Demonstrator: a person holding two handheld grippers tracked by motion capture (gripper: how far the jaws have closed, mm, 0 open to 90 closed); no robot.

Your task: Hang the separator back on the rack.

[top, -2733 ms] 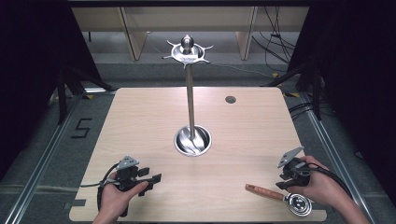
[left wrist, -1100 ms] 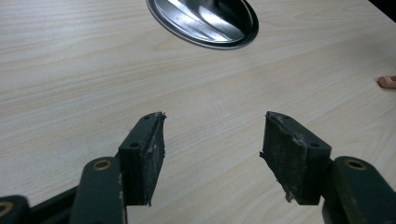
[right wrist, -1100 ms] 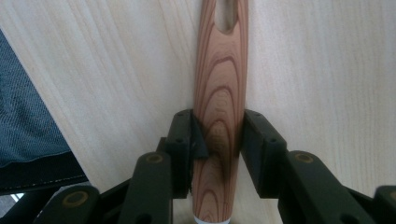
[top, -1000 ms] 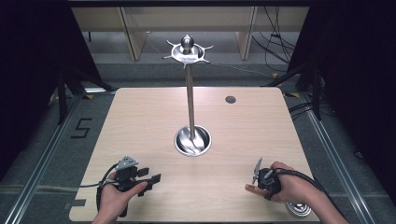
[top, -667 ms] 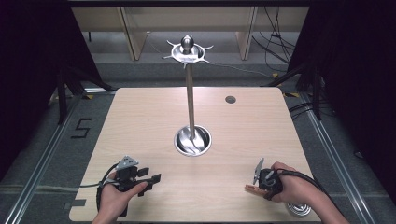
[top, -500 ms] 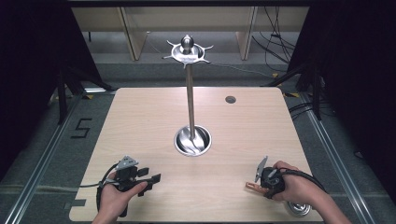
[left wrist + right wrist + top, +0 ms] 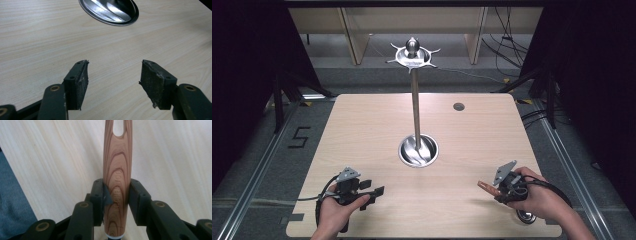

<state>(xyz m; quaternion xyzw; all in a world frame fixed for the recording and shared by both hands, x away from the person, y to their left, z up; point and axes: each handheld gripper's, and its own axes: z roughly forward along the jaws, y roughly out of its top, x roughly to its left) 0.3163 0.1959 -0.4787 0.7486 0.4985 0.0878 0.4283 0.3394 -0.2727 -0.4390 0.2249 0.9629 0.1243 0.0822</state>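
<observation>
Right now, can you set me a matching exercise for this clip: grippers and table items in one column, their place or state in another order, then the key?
Column one:
1. left gripper
2. right gripper
3. tall steel stand with a round dish base
4. wooden utensil handle with a slotted end

Column two:
A. clamped between two black jaws
B. upright at the middle of the pale wooden table
C. jaws apart, nothing between them
D. jaws closed on a handle

Pairs: 1-C, 2-D, 3-B, 4-A
</observation>
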